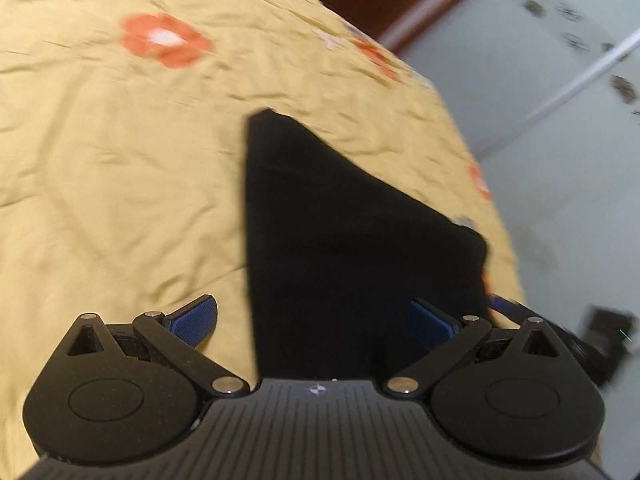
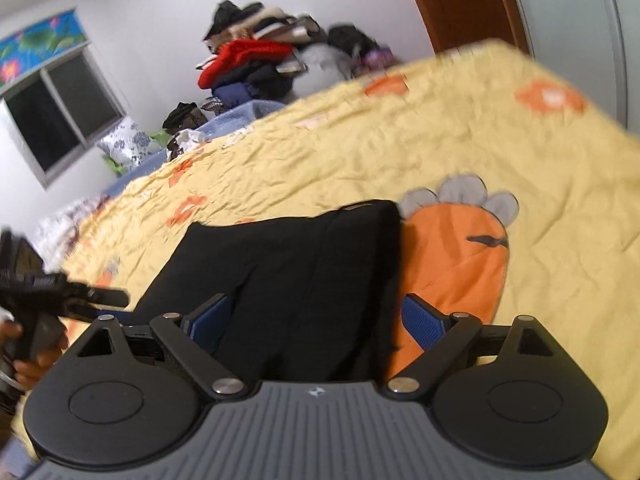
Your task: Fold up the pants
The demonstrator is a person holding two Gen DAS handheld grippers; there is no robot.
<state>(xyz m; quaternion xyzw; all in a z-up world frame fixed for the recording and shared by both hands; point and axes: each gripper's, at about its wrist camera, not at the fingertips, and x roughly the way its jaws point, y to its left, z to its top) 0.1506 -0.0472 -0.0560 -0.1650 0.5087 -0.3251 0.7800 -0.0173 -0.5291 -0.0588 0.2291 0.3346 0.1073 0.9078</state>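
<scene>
Black pants (image 2: 296, 276) are seen folded into a compact block on a yellow bedspread (image 2: 400, 148), touching an orange carrot print (image 2: 460, 264) at their right edge. The right gripper (image 2: 316, 320) is held spread wide over the near end of the pants, blue pads (image 2: 424, 322) apart, nothing clamped. The left gripper (image 2: 52, 292) is glimpsed at far left, blurred. A clothes pile (image 2: 260, 56) is stacked far behind.

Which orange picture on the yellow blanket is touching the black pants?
The big orange carrot with grey leaves and a face; the black pants overlap its left edge. The small orange flowers lie apart.
</scene>
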